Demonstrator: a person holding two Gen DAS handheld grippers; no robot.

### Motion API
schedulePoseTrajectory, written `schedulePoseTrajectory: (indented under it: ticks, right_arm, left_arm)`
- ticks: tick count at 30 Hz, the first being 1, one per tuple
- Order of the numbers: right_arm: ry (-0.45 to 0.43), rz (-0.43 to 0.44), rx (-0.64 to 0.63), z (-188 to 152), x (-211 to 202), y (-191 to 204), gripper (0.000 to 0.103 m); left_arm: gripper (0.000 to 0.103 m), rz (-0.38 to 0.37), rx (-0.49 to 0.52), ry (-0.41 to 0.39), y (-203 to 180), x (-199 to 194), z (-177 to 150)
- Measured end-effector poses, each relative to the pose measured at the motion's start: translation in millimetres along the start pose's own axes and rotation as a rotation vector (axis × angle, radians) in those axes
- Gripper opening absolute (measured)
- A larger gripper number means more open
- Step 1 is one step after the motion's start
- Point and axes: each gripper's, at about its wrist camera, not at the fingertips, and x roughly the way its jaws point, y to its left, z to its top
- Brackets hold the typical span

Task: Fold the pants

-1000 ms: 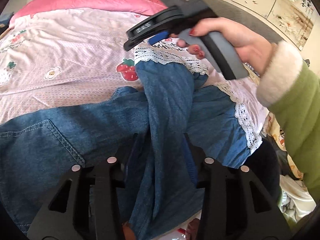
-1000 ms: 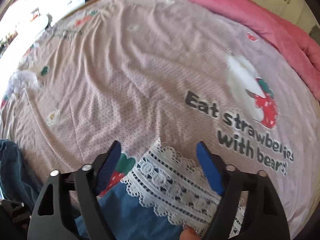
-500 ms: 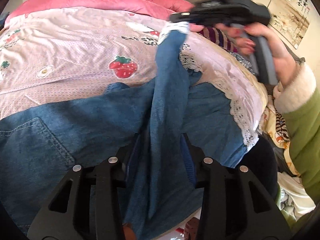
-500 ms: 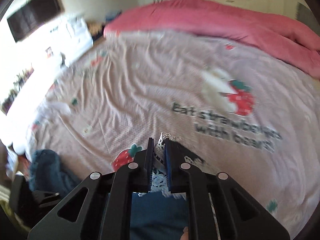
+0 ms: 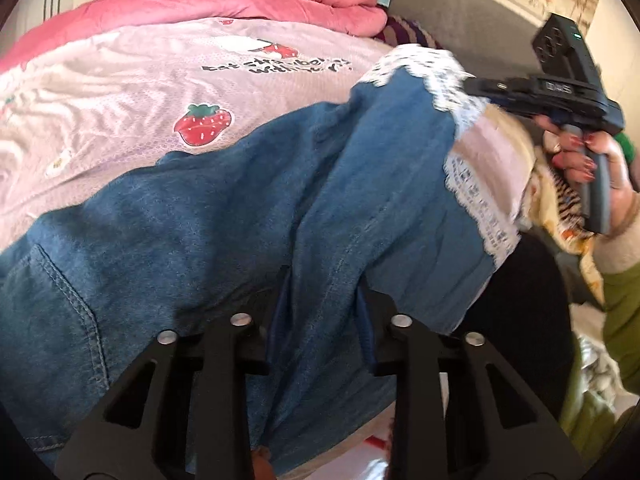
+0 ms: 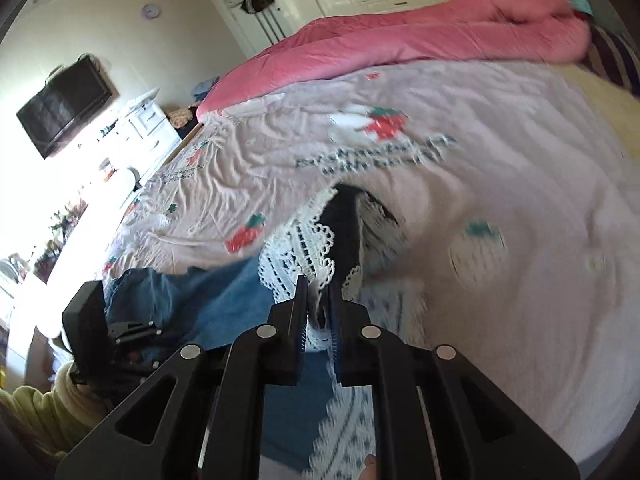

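Note:
Blue denim pants [image 5: 208,216] with white lace hems lie on a pink strawberry bedsheet [image 5: 132,92]. My left gripper [image 5: 322,300] is shut on a bunched fold of the denim near the waist end. My right gripper [image 6: 320,300] is shut on the lace hem [image 6: 304,244] of one leg and holds it lifted above the bed. In the left wrist view the right gripper [image 5: 480,94] shows at the upper right, held by a hand, with the raised hem [image 5: 420,64]. The other leg's lace hem [image 5: 484,208] lies lower right.
A pink duvet [image 6: 420,36] is bunched along the bed's far side. A wall TV [image 6: 64,100] and a white dresser [image 6: 148,120] stand to the left. Striped fabric [image 5: 560,200] and loose clothes lie beyond the bed's right edge.
My right gripper closed on the lace hem, then lifted it and carried it up and to the right, stretching the pant leg. My left gripper kept its hold.

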Motion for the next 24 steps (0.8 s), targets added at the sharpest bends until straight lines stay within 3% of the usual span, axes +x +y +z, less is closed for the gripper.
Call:
schedulePoseTrajectory:
  ticks: [2, 8, 13, 17, 20, 22, 24]
  right_arm:
    - [0.002, 0.012, 0.019, -14, -6, -6, 0.010]
    - [0.054, 0.008, 0.028, -68, -18, -20, 0.010]
    - [0.081, 0.007, 0.018, -92, -15, -19, 0.014]
    - [0.075, 0.037, 0.000, -93, -16, -11, 0.035]
    - [0.082, 0.028, -0.023, -91, -14, -7, 0.037]
    - [0.095, 0.015, -0.035, -88, -12, -7, 0.034]
    - [0.112, -0.014, -0.056, -89, -12, -6, 0.008]
  left_arm:
    - [0.007, 0.020, 0.017, 0.007, -3, -1, -1]
    - [0.005, 0.058, 0.095, 0.009, -15, -22, -13]
    - [0.005, 0.089, 0.130, 0.029, -23, -24, -22]
    - [0.016, 0.086, 0.135, 0.020, -27, -29, -25]
    - [0.022, 0.102, 0.140, 0.022, -26, -29, -27]
    - [0.022, 0.114, 0.129, 0.032, -23, -26, -27]
    - [0.022, 0.133, 0.129, 0.045, -23, -22, -28]
